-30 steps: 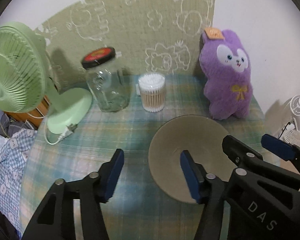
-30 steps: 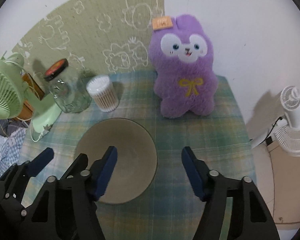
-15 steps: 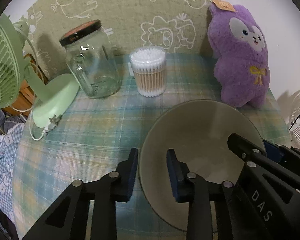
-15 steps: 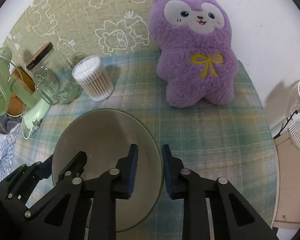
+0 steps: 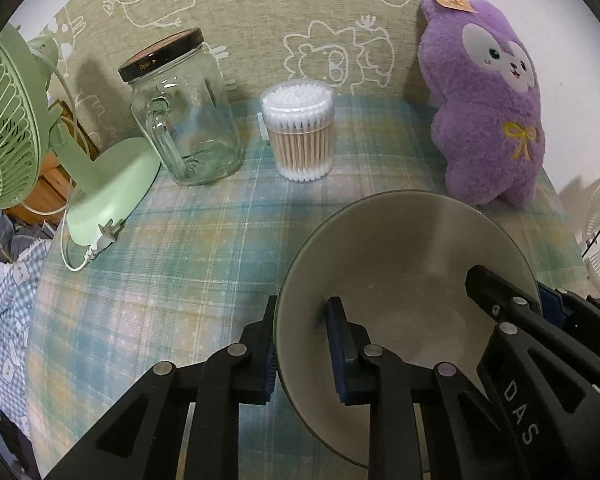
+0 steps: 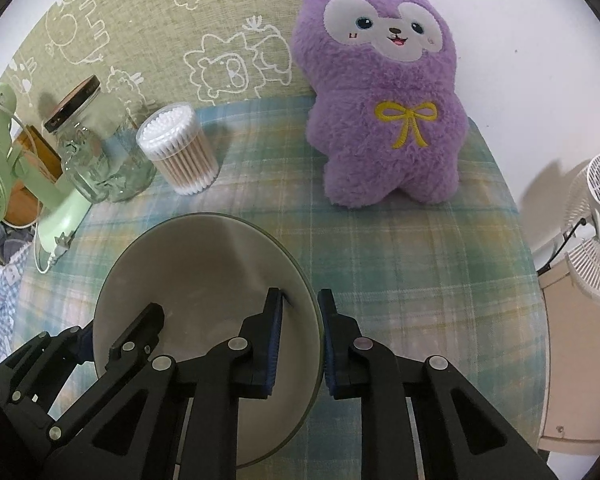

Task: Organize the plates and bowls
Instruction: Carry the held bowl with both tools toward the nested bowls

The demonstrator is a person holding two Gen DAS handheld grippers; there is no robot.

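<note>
A grey-beige bowl (image 5: pixel 400 260) (image 6: pixel 204 272) stands upright on the checked tablecloth. My left gripper (image 5: pixel 302 320) straddles its left rim, one pad outside and one inside, clamped on the wall. My right gripper (image 6: pixel 300 300) straddles the right rim in the same way. Its jaws are closing, and the rim is between the pads and pressed by them. Each gripper also shows in the other's view: the right gripper (image 5: pixel 512 288) on the bowl's far side, the left gripper (image 6: pixel 120 320) at the lower left. The bowl holds nothing.
Behind the bowl stand a lidded glass jar (image 5: pixel 188 120), a tub of cotton swabs (image 5: pixel 300 132) and a purple plush toy (image 6: pixel 380 112). A green desk fan (image 5: pixel 4 128) is at the left table edge. A white fan (image 6: pixel 596 216) stands off the table to the right.
Both grippers came down onto the bowl from above. Their jaws went from wide open to closed over opposite sides of the rim.
</note>
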